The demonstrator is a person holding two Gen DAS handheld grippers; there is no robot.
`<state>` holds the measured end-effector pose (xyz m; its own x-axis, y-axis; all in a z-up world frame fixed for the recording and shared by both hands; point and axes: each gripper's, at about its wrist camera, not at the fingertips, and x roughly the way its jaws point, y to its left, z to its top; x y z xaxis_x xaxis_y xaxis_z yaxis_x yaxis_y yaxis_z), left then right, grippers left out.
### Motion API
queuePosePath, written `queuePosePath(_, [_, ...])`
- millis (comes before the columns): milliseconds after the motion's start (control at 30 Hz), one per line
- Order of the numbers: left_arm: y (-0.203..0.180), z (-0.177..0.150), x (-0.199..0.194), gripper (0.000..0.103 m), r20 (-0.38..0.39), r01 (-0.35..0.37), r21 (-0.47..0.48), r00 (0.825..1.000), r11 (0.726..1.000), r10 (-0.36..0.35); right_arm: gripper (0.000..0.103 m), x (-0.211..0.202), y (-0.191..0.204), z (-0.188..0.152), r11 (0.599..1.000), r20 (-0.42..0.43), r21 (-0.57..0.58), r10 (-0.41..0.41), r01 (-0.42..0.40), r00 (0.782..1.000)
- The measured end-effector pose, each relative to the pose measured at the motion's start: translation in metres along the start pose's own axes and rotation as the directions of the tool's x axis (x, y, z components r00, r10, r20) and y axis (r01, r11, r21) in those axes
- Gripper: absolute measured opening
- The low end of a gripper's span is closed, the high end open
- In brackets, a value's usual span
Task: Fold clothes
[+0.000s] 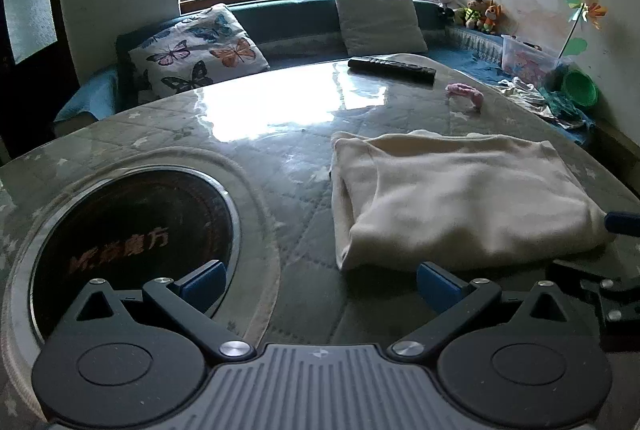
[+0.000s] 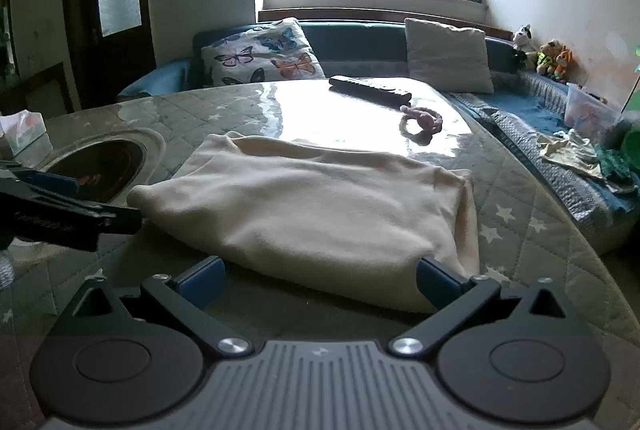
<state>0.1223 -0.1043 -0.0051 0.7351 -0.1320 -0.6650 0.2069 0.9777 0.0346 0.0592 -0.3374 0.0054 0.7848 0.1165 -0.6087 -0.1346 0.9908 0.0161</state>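
Observation:
A cream garment (image 1: 460, 198) lies folded into a thick rectangle on the quilted, glass-topped table (image 1: 280, 158). It also shows in the right wrist view (image 2: 320, 214). My left gripper (image 1: 320, 286) is open and empty, just short of the garment's near left corner. My right gripper (image 2: 320, 280) is open and empty, its fingers either side of the garment's near edge. The left gripper shows at the left in the right wrist view (image 2: 60, 206). Part of the right gripper shows at the right edge of the left wrist view (image 1: 600, 290).
A round dark heater plate (image 1: 128, 246) is set in the table at left. A black remote (image 1: 392, 68) and a pink ring toy (image 1: 466, 92) lie at the far side. A tissue box (image 2: 22, 134) stands at left. A sofa with cushions (image 1: 200, 50) and loose clothes (image 2: 576, 154) surrounds the table.

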Motion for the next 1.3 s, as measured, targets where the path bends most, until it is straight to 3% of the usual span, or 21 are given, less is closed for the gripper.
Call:
queuePosePath(767, [0.002,-0.051,-0.046,0.103,0.025,-0.005,-0.009,1.000,1.000,0.005,0.103,-0.027,0.021,-0.022,0.993,0.007,0.026,-0.116,0.115,0.993])
queuePosePath(1300, [-0.007,-0.064,-0.063,0.103,0.051,0.006,0.002,0.999,1.000,-0.006,0.103,-0.044,0.029,-0.034,0.990,0.010,0.047,-0.132,0.132,0.991])
